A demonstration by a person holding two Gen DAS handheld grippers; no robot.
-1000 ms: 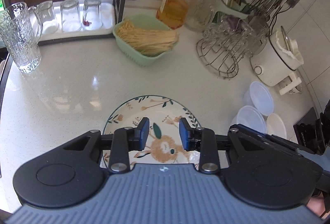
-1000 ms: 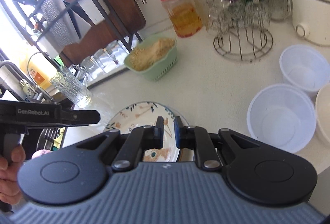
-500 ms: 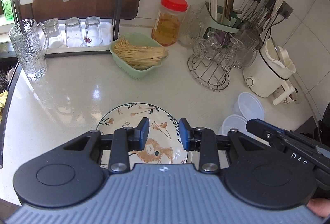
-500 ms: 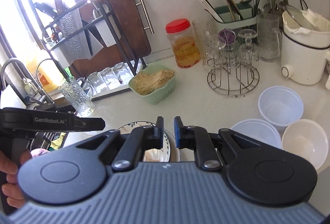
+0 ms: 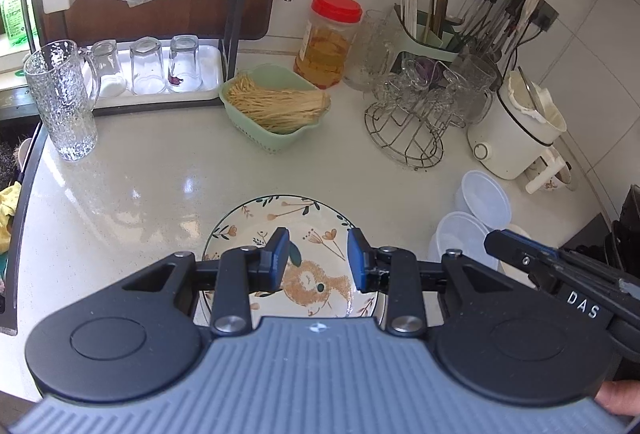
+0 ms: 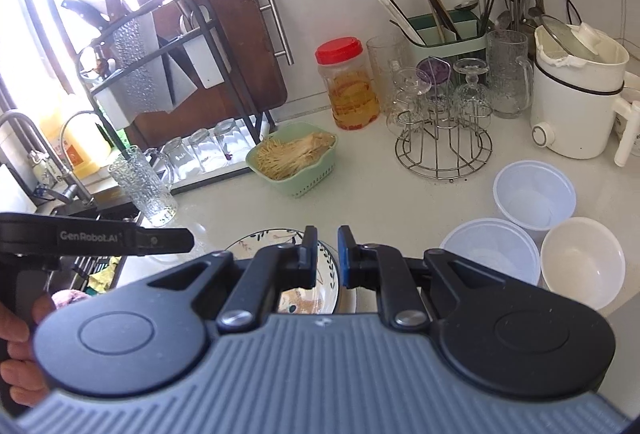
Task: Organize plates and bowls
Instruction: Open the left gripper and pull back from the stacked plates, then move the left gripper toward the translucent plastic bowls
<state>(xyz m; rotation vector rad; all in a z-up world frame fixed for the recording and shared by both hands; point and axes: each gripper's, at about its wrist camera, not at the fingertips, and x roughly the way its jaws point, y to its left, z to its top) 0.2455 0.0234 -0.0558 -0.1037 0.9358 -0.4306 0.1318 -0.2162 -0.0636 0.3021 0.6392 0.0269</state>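
- The left gripper [image 5: 318, 260] hangs above the counter with its blue-padded jaws spread wide and nothing between them.
- Directly beneath it lies a floral plate [image 5: 276, 212] with a brown animal drawn in its middle, flat on the white countertop [image 5: 152, 170].
- The right gripper [image 6: 327, 258] has its jaws drawn to a narrow gap; nothing can be seen pinched there. It sits over the plate's right rim.
- Seen from the left wrist, the right tool's side bears the letters "DAS"; seen from the right wrist, the left tool's arm reads "GenRobot.AI".
- Right of the plate stand three bowls close together: a translucent plastic bowl [image 6: 534, 194] farthest back, a second translucent bowl [image 6: 490, 248] just in front of it, and a cream bowl [image 6: 582, 262] beside that one.
- Farther back are a green basket of dry noodles [image 5: 276, 106], a red-lidded jar [image 5: 330, 40] of amber liquid, and a wire rack [image 5: 408, 130] of upturned glassware.
- At far right sits a white electric pot [image 5: 516, 130]; at left, a textured glass pitcher [image 5: 64, 102] beside a tray of upturned glasses [image 5: 148, 66].
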